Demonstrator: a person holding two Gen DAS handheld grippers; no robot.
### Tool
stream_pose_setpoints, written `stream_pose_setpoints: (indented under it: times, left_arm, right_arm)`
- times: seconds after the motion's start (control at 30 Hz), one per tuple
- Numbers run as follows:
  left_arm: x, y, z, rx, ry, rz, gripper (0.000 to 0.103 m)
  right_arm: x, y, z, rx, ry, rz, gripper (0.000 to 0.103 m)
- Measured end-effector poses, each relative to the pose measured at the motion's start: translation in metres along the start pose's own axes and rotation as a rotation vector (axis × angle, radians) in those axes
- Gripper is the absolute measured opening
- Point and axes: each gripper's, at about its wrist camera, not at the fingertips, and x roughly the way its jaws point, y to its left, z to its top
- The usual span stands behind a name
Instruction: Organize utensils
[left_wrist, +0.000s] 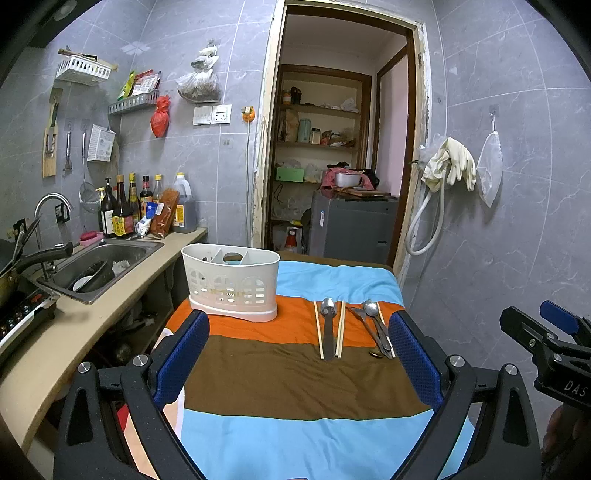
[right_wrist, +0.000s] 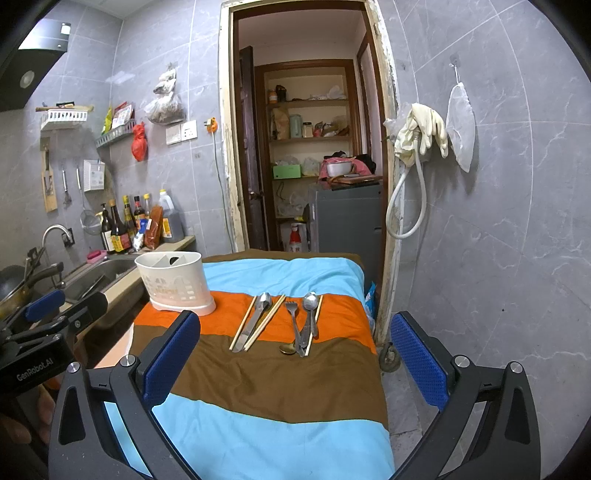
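Observation:
A white perforated utensil holder (left_wrist: 231, 282) (right_wrist: 173, 282) with inner dividers stands on the orange stripe of a striped cloth. To its right lie a spoon between two chopsticks (left_wrist: 328, 328) (right_wrist: 256, 321), then a pile of a fork, a spoon and more cutlery (left_wrist: 373, 328) (right_wrist: 304, 323). My left gripper (left_wrist: 299, 354) is open, hovering over the brown stripe short of the utensils. In the same way my right gripper (right_wrist: 295, 362) stands open near the cloth's right side, nothing between its blue pads. Each gripper shows at the edge of the other's view.
The cloth-covered table (left_wrist: 295, 435) (right_wrist: 258, 424) ends at a grey tiled wall on the right. A counter with a sink (left_wrist: 99, 262) (right_wrist: 99, 273), several sauce bottles (left_wrist: 129, 210) and a pan runs along the left. An open doorway (left_wrist: 332, 147) lies beyond the table.

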Motion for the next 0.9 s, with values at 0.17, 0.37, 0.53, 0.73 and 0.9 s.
stream_pose_setpoints:
  times: [0.17, 0.37, 0.53, 0.73, 0.9]
  left_arm:
    - [0.0003, -0.0009, -0.0001, 0.001, 0.001, 0.001, 0.095]
    - [0.0006, -0.0016, 0.0001, 0.002, 0.002, 0.003, 0.095]
    - [0.0007, -0.0023, 0.0001, 0.002, 0.003, 0.003, 0.095]
    - [0.0011, -0.0024, 0.0, 0.002, 0.003, 0.004, 0.095]
    - [0.0012, -0.0029, 0.0001, 0.002, 0.005, 0.003, 0.095]
  right_arm:
    - [0.0016, 0.0002, -0.0003, 0.0, 0.001, 0.002, 0.103]
    - [0.0027, 0.0001, -0.0001, 0.001, 0.004, 0.002, 0.103]
    - [0.0036, 0.0001, 0.0002, 0.001, 0.004, 0.002, 0.103]
    - [0.004, 0.0006, 0.0005, 0.001, 0.006, 0.002, 0.103]
    - [0.0045, 0.0003, 0.0005, 0.002, 0.007, 0.002, 0.103]
